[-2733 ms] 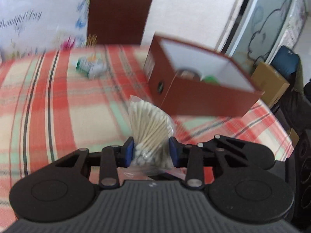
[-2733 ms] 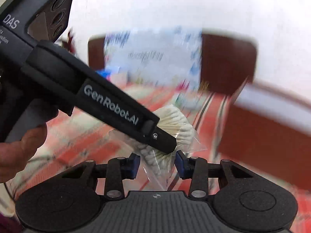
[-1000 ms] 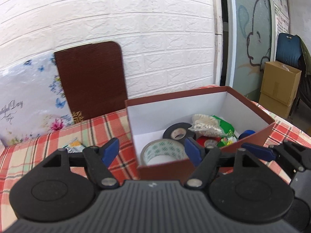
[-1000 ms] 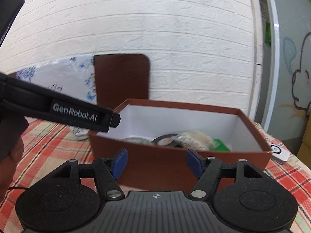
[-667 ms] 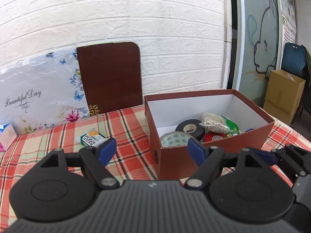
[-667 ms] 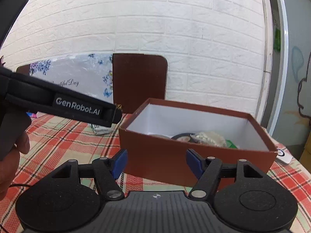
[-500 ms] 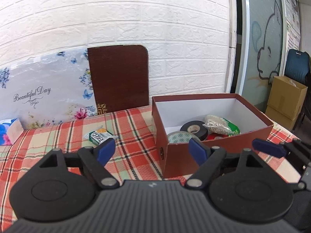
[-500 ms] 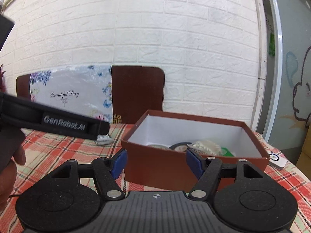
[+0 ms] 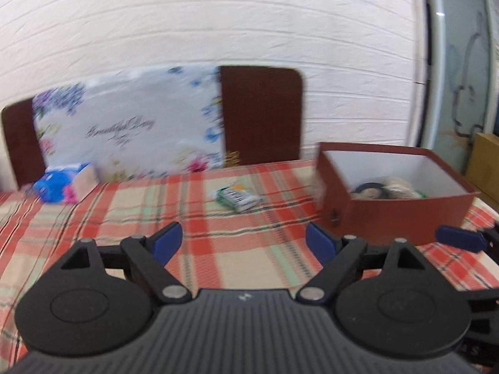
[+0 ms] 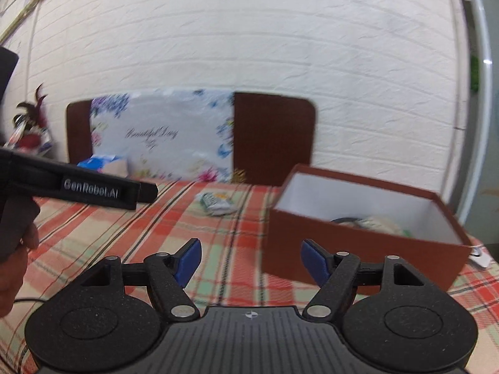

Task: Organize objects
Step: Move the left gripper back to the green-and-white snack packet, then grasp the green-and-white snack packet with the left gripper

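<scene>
A brown open box (image 9: pixel 402 208) with a white inside stands at the right of the plaid table; it also shows in the right wrist view (image 10: pixel 358 243). Inside I see a black tape roll (image 9: pixel 371 188) and the bag of cotton swabs (image 9: pixel 400 184). A small green and white packet (image 9: pixel 238 198) lies on the cloth left of the box, also in the right wrist view (image 10: pixel 216 202). My left gripper (image 9: pixel 244 243) is open and empty above the cloth. My right gripper (image 10: pixel 249 263) is open and empty, just left of the box.
A blue tissue pack (image 9: pixel 64 185) sits at the far left. A floral board (image 9: pixel 131 134) and a brown panel (image 9: pixel 260 113) lean on the white brick wall. A small white item (image 10: pixel 478 257) lies right of the box. The left tool's body (image 10: pixel 78 188) crosses the right wrist view.
The left gripper put the cotton swab bag in the box and opened. Both grippers have pulled back and swung left, so the box now sits at the right of both views.
</scene>
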Demonstrator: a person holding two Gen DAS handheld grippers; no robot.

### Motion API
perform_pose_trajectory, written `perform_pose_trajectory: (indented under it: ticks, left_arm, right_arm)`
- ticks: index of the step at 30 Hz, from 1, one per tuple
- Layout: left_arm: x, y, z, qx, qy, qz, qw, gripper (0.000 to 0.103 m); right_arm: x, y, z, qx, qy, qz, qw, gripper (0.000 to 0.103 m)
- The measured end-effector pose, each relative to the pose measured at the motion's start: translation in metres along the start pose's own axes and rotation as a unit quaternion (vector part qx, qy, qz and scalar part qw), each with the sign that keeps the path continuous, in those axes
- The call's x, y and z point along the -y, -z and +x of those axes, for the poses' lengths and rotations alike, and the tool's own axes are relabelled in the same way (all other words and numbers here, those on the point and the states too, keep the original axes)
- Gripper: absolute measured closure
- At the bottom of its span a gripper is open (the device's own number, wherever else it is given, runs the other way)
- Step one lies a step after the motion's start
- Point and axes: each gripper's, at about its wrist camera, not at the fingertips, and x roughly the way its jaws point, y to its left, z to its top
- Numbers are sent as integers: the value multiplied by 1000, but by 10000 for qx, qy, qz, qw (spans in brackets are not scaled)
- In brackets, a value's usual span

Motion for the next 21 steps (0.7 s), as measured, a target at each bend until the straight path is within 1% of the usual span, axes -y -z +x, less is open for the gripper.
perform_pose_trajectory:
  ticks: [2, 5, 7, 10, 11, 12, 13, 14, 15, 17, 19, 20, 21]
  left_arm:
    - [-28, 10, 16, -161, -351, -173, 9991, 14]
    - [-73, 28, 45, -369, -920, -441, 9941, 14]
    - [-99, 42, 64, -454, -1316, -569, 9886, 14]
    - [-126, 74, 93, -753, -1570, -757, 9818, 14]
    - [-133, 86, 102, -932, -1528, -923, 9795, 13]
    - [-140, 84, 97, -734, -1396, -1174, 9805, 12]
    - [-144, 84, 95, -594, -1325, -1288, 9810, 9]
    - [-144, 86, 99, -700, -1326, -1287, 9803, 10]
    - [-143, 85, 101, -719, -1337, -1240, 9806, 10]
    - [-141, 86, 101, -658, -1259, -1221, 9823, 9]
    - [-142, 86, 101, -644, -1241, -1264, 9821, 9]
    - [-141, 86, 101, -634, -1231, -1272, 9822, 9]
    - [-140, 86, 100, -625, -1226, -1268, 9823, 9]
  right_arm:
    - [-16, 5, 20, -273, -266, -152, 9992, 31]
    - [-36, 4, 49, -539, -610, -383, 9960, 32]
    - [-48, -4, 69, -507, -747, -568, 9943, 32]
    - [-59, -23, 115, -369, -810, -629, 9940, 31]
    - [-59, -29, 135, -302, -730, -621, 9949, 29]
    - [-56, -35, 158, -244, -597, -608, 9961, 29]
    - [-55, -40, 180, -230, -461, -577, 9970, 28]
    - [-52, -44, 205, -264, -329, -511, 9978, 28]
    - [-48, -48, 228, -357, -220, -427, 9982, 27]
    - [-46, -52, 268, -603, -84, -284, 9977, 25]
    - [-43, -53, 299, -838, -4, -195, 9963, 26]
    - [-43, -52, 311, -954, 24, -208, 9952, 29]
    - [-44, -47, 321, -1162, -13, -223, 9930, 36]
